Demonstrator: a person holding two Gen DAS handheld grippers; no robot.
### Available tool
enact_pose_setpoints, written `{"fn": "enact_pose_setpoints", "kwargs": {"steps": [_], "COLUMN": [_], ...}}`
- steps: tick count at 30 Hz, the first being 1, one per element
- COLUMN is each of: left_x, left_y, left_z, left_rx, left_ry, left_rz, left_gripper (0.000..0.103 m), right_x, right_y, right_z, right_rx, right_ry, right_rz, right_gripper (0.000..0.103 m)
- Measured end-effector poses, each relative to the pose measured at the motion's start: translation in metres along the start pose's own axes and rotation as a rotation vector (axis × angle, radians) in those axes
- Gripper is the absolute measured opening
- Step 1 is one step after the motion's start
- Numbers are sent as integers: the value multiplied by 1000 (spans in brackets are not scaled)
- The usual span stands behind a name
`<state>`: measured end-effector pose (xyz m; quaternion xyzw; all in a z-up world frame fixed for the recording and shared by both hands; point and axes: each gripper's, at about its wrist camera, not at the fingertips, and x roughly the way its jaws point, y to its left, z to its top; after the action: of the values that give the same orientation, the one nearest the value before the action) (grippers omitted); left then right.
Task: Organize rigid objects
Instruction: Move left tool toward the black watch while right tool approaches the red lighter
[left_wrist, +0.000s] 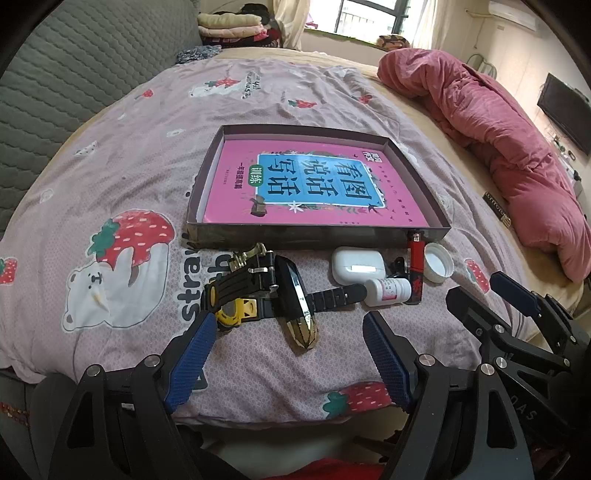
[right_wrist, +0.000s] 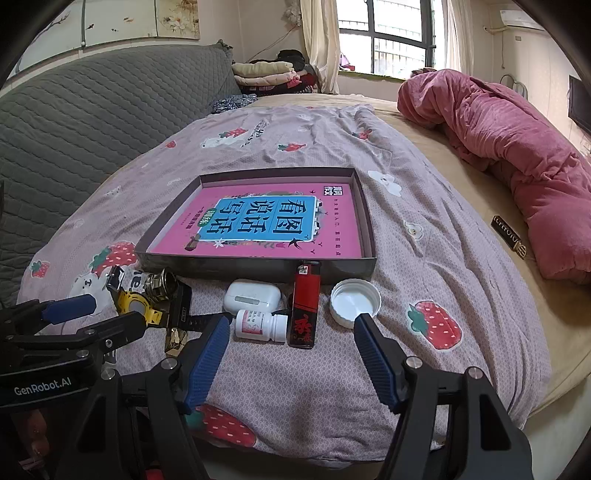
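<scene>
Both my grippers hang low over the near edge of the bed, fingers spread wide, nothing between them. My left gripper (left_wrist: 286, 336) points at the watches: a yellow-and-black watch (left_wrist: 231, 308) lies on the strawberry-print sheet (left_wrist: 122, 177), its yellow case just beside my left blue pad (left_wrist: 192, 362), and a black watch with a gold-toned face (left_wrist: 295, 302) stands on edge across its strap, touching it. A gold clasp (left_wrist: 251, 254) sits just behind them, near the front wall of the shallow box (left_wrist: 317, 234).

My right gripper (right_wrist: 291, 332) frames the smaller pieces. Between its 2 blue pads (right_wrist: 207, 362) I see a white pill bottle (right_wrist: 260, 325) lying on its side, touching the red lighter (right_wrist: 304, 308) to its right. The lighter lies lengthwise, its top end against the box's front wall. Behind the bottle rests a white earbud case (right_wrist: 251, 297). A white cap (right_wrist: 354, 301) sits open side up to the right of the lighter, just ahead of my right pad.

Inside the box lies 1 pink book (right_wrist: 258, 225) with a blue title panel, flat on the bottom. A rolled pink quilt (right_wrist: 517, 147) lies well apart along the far right of the bed.
</scene>
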<state>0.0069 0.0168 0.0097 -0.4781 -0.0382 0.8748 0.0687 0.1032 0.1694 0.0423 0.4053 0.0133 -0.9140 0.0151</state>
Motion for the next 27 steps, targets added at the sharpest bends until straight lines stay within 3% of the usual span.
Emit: {"fn": "enact_pose_setpoints", "kwargs": {"steps": [27], "left_x": [3], "left_y": [8], "left_z": [-1], "left_rx": [-13], "left_ry": [17], "left_rz": [-11], "left_gripper": [82], "right_x": [1], "right_y": [-7], "right_z": [0], "right_rx": [3], "right_ry": [8], "right_rz": [4], "right_gripper": [69]}}
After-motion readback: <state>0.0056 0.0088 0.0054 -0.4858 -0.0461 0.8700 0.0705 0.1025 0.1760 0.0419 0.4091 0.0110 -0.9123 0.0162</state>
